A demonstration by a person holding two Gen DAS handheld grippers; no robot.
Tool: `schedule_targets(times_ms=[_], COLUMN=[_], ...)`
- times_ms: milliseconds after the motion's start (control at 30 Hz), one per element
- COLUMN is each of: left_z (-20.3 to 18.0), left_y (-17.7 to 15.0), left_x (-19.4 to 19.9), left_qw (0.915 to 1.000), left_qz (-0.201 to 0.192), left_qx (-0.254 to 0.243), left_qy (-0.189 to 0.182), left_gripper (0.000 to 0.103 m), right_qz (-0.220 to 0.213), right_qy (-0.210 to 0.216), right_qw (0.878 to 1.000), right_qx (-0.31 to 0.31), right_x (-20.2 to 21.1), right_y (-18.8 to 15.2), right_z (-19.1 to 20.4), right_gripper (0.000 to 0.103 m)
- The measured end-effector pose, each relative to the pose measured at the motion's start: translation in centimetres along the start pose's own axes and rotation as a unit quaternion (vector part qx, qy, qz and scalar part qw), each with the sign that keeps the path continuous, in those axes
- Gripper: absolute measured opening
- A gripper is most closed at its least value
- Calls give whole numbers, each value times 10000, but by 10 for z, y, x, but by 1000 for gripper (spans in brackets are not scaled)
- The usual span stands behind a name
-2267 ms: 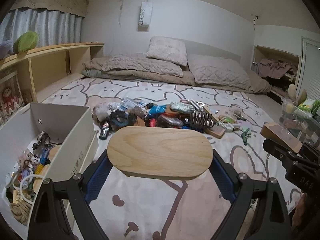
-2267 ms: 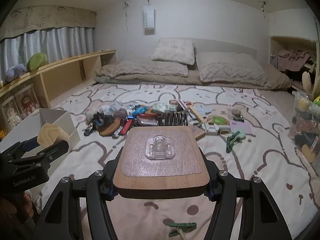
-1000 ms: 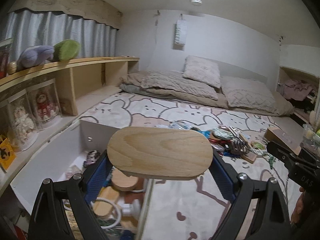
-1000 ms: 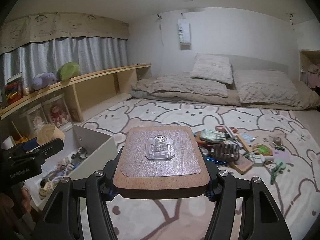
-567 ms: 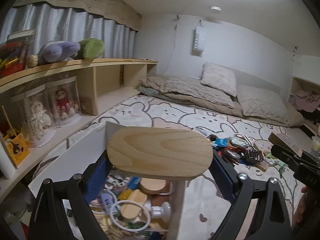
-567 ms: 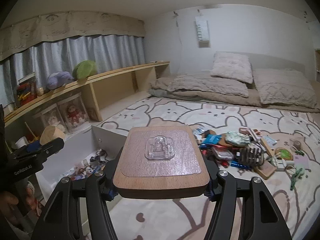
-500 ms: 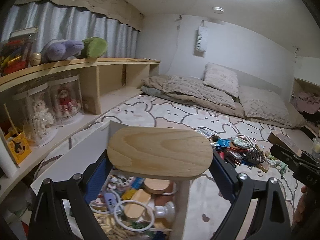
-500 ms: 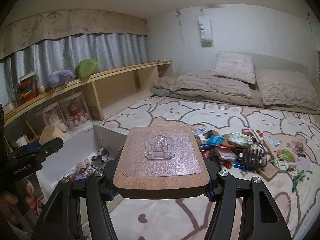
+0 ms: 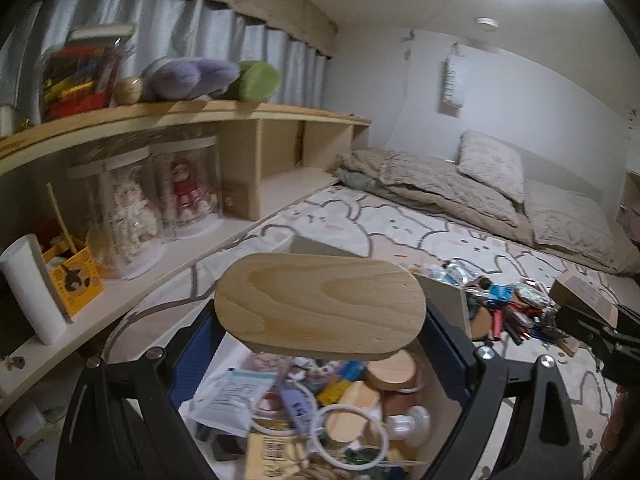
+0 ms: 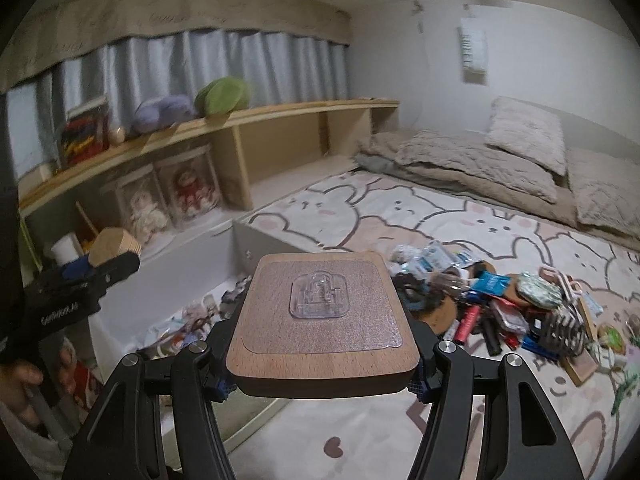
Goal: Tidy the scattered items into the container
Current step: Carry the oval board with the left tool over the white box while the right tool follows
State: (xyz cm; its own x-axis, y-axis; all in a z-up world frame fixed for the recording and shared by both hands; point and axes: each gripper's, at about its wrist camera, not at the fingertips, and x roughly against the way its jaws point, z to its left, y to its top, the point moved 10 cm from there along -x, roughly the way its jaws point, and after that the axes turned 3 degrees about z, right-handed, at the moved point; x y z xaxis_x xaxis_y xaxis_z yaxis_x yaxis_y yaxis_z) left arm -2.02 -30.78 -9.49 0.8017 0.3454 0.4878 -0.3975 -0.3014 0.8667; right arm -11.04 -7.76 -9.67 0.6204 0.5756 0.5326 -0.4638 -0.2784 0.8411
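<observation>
My left gripper [image 9: 320,332] is shut on a pale oval wooden board [image 9: 320,304], held flat above the white storage box [image 9: 444,292]. Under the board the box shows several small items: rings, wooden lids, packets. My right gripper [image 10: 324,360] is shut on a brown rounded-square wooden board [image 10: 324,340] with a clear plastic hook [image 10: 318,294] stuck on top. It hovers over the rug beside the box [image 10: 180,256], near the box's right wall. The scattered pile [image 10: 500,304] lies on the rug to the right. Both grippers' fingertips are hidden under their boards.
A low wooden shelf [image 9: 260,120] runs along the left with doll jars [image 9: 184,192], plush toys [image 9: 192,80] and a white tube [image 9: 32,288]. Bedding and pillows [image 10: 480,164] lie at the back. A person's hand [image 10: 20,376] holds the left gripper's handle.
Both grippers have swung left, away from the pile toward the box. The left one now hangs over the box's contents. Both boards stay gripped as before.
</observation>
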Motion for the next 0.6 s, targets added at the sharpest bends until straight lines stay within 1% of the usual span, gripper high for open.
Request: schedule_targets(times_ms=[100, 367, 500, 600], left_z=[16, 44, 54, 59], left_y=[-1, -7, -6, -5], left_x=[-5, -11, -14, -18], left_qw=[9998, 9992, 9990, 9990], left_qz=[75, 129, 118, 115], left_qx=[171, 327, 365, 383], left_qy=[35, 176, 214, 218], left_gripper=[94, 94, 94, 94], right_qz=[101, 488, 750, 980], right_qy=[128, 574, 732, 951], right_qw=[9997, 9958, 9915, 9861], right_qx=[159, 526, 777, 948], right_x=[-12, -48, -61, -67], right_y=[2, 2, -7, -18], right_z=[15, 63, 88, 107], right_gripper=[64, 64, 64, 64])
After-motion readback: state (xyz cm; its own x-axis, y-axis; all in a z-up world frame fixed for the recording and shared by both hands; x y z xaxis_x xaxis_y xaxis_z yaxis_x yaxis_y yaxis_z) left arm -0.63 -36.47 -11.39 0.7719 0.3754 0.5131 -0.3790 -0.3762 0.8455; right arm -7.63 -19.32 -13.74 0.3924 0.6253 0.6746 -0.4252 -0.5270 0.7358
